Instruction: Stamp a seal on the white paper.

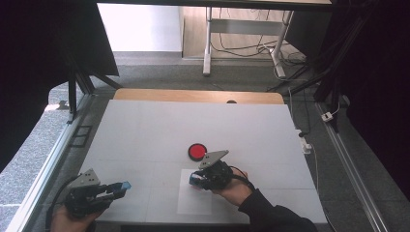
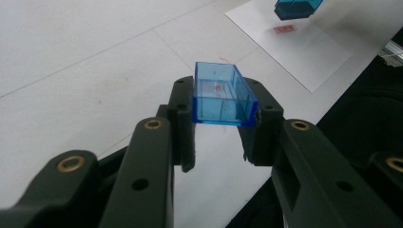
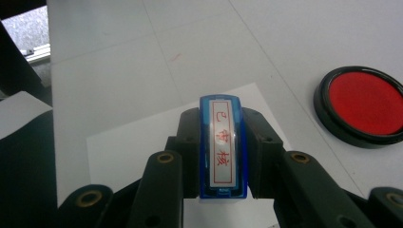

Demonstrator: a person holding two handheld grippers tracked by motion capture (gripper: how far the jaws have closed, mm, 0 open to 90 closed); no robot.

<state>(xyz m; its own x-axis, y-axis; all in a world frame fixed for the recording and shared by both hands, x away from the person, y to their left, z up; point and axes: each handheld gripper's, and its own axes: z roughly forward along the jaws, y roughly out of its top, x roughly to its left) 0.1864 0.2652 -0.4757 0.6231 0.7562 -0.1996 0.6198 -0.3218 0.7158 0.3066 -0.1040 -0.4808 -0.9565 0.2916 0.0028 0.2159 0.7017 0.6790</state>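
- Your left gripper [image 2: 223,137] has its fingers clenched on a clear blue plastic cap [image 2: 222,95], a hollow rectangular shell, low over the white bench [image 1: 145,135].
- Your right gripper [image 3: 222,156] grips a blue stamp [image 3: 223,142] whose white label carries red Chinese characters, above a sheet of white paper [image 1: 193,200].
- A round, glossy red ink pad [image 1: 197,151] in a black rim sits just beyond.

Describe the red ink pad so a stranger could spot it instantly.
Find the white table, then the white paper sheet near its front edge. Just beyond that sheet, past the right gripper, lies the ink pad: a flat round disc, red inside a black rim, the table's one round red thing.
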